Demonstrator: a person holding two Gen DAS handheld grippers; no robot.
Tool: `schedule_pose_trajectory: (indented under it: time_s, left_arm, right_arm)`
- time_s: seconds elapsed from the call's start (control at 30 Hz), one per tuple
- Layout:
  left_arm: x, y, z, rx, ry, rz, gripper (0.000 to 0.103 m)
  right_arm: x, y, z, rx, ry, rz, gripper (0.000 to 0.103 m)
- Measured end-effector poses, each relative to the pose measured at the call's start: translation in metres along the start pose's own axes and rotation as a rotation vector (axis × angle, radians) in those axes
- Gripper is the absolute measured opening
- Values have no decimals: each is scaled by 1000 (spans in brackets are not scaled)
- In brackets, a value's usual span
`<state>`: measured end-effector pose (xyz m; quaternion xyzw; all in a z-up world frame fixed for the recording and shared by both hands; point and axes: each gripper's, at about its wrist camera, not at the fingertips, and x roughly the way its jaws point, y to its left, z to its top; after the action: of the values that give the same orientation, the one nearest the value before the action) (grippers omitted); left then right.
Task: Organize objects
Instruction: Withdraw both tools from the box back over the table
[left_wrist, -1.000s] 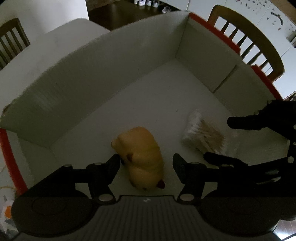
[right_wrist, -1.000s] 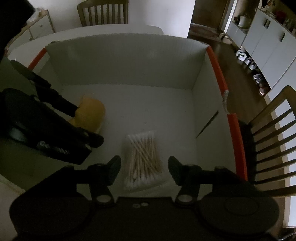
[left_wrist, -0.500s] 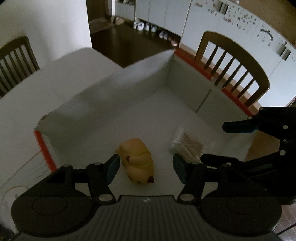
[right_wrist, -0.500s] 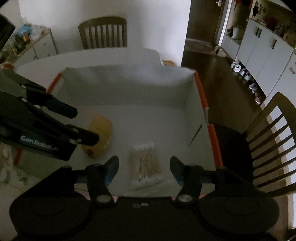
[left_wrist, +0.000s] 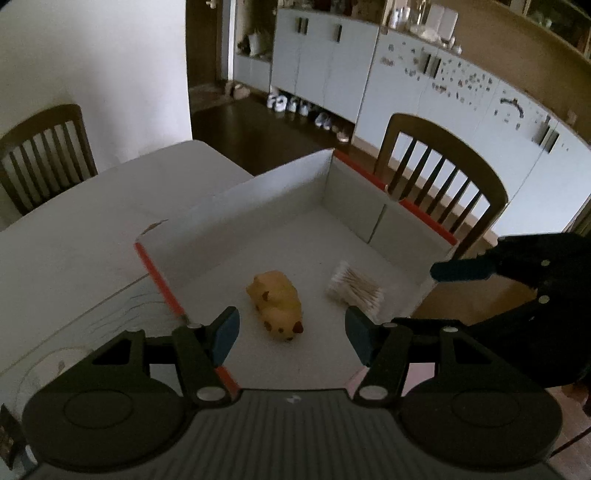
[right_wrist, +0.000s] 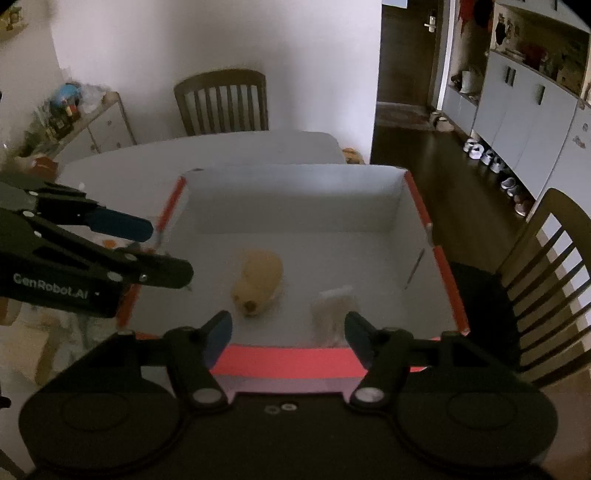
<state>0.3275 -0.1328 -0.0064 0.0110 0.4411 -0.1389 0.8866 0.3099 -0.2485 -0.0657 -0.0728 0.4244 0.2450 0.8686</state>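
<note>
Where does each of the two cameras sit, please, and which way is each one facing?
Left wrist: on the left gripper, above the box's left near corner, facing down and across it; its own open jaws show, and the right gripper at right.
Right wrist: on the right gripper, above the near wall, facing the far wall; its own open jaws show, and the left gripper at left.
Shared: the box, the yellow toy and the cotton swabs.

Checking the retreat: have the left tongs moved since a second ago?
Yes. The left tongs have pulled up and back from the box; the box and yellow toy look smaller now, and more room shows.
</note>
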Motion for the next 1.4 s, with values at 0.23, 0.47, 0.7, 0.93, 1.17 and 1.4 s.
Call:
schedule_pose_trajectory:
  time_s: [0.23,0.47,0.7,0.93,1.17,1.4]
  left_arm:
    - [-43,14,-27,-18,-75,0,66]
    - [-78,38,-59,-33,-122,26,66]
    - [-104,68,-85,-63,-147,51,66]
    - [-127,106,-116,-107,-170,85,66]
    - [-139,140,-144,-148,-175,101,81]
    - [-148,165,-179,-168,-177,115,103]
  right_arm:
    - [-15,38,-8,45,-30,2,68]
    - [-24,73,-15,79,-58,6,73]
    - [-26,111,-23,96,-75,22,76]
    - [-24,150,-31,97,-87,33,83]
    - [-22,180,-38,94,-97,45,96]
    - [-13,203,-46,98,-81,41,100]
